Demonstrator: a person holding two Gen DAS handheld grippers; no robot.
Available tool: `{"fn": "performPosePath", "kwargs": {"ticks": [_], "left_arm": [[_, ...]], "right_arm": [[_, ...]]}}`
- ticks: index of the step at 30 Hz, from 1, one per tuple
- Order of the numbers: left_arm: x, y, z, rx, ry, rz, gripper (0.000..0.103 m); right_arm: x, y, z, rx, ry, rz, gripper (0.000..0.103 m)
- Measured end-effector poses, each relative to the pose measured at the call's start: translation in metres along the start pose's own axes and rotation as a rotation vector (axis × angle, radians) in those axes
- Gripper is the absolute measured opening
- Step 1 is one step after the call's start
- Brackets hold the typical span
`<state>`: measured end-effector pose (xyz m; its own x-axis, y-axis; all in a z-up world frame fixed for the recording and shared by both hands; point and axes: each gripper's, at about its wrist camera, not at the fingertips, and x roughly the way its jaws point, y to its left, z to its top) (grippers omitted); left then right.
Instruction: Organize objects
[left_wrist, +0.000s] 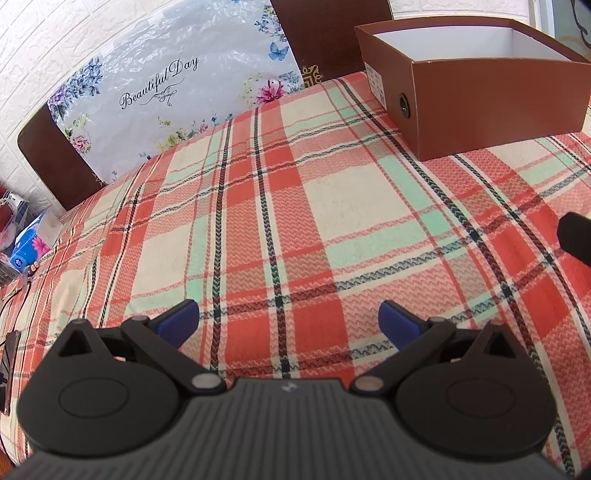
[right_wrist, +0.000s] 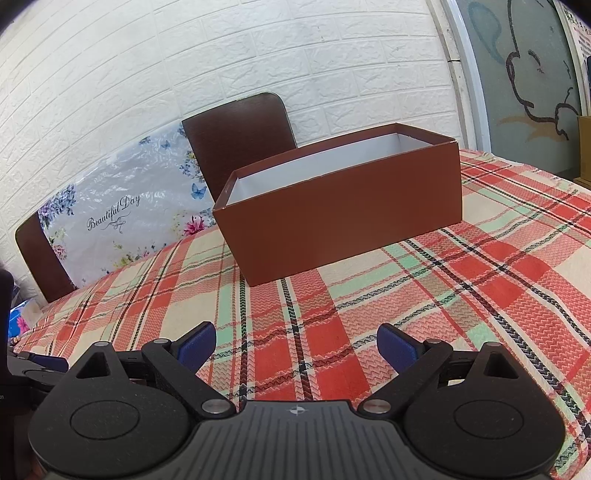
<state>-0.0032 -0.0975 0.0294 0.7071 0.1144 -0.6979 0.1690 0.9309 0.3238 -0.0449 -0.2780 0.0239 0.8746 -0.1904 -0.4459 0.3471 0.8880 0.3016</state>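
An open brown cardboard box (left_wrist: 480, 99) with a white inside stands on the plaid tablecloth at the far right of the left wrist view; what its floor holds is hidden. It also shows in the right wrist view (right_wrist: 343, 218), straight ahead and some way off. My left gripper (left_wrist: 288, 323) is open and empty, low over the cloth. My right gripper (right_wrist: 295, 347) is open and empty, low over the cloth in front of the box. A black part of the right gripper (left_wrist: 576, 236) shows at the right edge of the left wrist view.
The table is covered by a red, green and cream plaid cloth (left_wrist: 295, 206). Two brown chairs (right_wrist: 240, 140) stand behind it against a white brick wall, with a floral plastic bag (left_wrist: 177, 92) between them. A blue tissue pack (left_wrist: 31, 245) and cables lie at the left edge.
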Motion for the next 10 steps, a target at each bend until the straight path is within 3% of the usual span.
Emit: {"fn": "performPosePath", "kwargs": {"ticks": [4, 10], "left_arm": [[0.0004, 0.0002, -0.0004, -0.003, 0.004, -0.004, 0.103], [-0.0039, 0.0023, -0.0004, -0.021, -0.014, -0.067, 0.103]], "right_arm": [[-0.0003, 0.0004, -0.0001, 0.0, -0.001, -0.001, 0.094], [-0.0005, 0.0013, -0.001, 0.0, -0.002, -0.004, 0.094]]}}
